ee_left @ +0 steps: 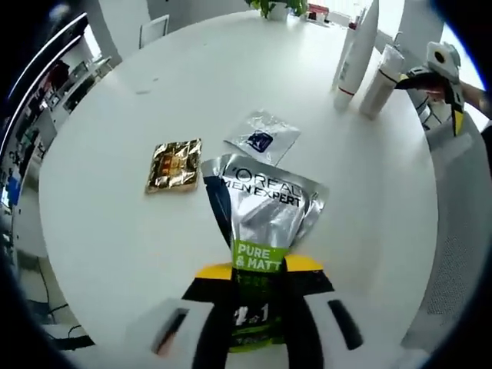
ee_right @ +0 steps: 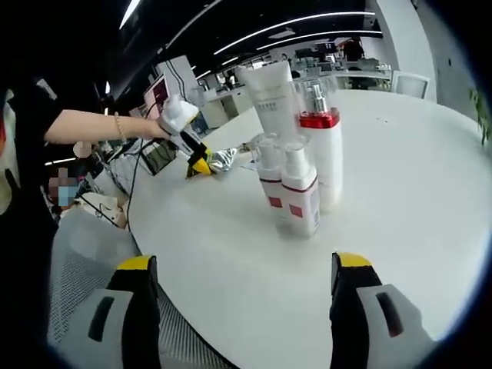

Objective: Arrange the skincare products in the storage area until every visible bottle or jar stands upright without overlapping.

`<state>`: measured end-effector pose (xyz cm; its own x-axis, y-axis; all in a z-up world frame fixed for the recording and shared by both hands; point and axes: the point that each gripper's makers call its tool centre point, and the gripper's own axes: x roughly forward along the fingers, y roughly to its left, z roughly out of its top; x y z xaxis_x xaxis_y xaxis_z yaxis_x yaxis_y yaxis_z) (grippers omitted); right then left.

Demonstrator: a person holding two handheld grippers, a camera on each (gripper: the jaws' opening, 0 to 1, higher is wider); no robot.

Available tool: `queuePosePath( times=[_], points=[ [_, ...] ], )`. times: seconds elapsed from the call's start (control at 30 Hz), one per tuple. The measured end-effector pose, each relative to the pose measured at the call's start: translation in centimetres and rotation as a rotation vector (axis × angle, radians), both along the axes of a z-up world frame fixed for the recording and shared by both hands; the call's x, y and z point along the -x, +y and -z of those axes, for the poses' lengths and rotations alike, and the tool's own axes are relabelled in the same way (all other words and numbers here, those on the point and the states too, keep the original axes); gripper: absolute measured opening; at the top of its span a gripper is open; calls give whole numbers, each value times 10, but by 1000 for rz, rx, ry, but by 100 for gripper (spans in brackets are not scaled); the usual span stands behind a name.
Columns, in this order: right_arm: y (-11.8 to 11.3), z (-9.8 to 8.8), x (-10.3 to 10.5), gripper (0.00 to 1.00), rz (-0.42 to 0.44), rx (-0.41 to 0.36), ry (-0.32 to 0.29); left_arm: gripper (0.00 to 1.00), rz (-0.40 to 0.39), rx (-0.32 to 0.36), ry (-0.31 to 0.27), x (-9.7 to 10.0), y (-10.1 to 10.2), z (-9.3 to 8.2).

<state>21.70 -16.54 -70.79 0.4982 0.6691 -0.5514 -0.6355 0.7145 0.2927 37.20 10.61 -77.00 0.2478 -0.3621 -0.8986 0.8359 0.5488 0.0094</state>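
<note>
On the round white counter [ee_left: 108, 223], the left gripper [ee_left: 257, 304] was clamped on a silver sachet [ee_left: 265, 211].

Beyond that sachet lay a gold packet [ee_left: 174, 165] and a smaller silver packet [ee_left: 262, 137], apart from each other. Seen from the right gripper [ee_right: 244, 288], whose jaws stood wide apart with nothing between them, a cluster of bottles [ee_right: 300, 188] stood upright close together near the counter's middle, a tall white tube [ee_right: 270, 96] rising behind them. A person's hand [ee_right: 157, 127] held the left gripper at the counter's far edge.
</note>
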Motion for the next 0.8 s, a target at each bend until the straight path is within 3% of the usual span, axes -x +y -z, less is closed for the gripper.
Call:
queuePosePath(
  times=[0.13, 0.23, 0.4, 0.6, 0.8],
  points=[
    [3, -4, 2, 93, -7, -9, -2, 24, -110, 122, 12, 6, -15, -12],
    [7, -8, 5, 92, -14, -25, -3, 24, -153, 170, 9, 10, -20, -19],
    [16, -9, 10, 92, -38, -40, -7, 24, -155, 196, -13, 22, -29, -30],
    [26, -15, 10, 91, -54, -85, -18, 24, -237, 343, -10, 39, -57, -61],
    [32, -23, 10, 89, -65, -122, -31, 24, -301, 426, -15, 56, -69, -77]
  ],
)
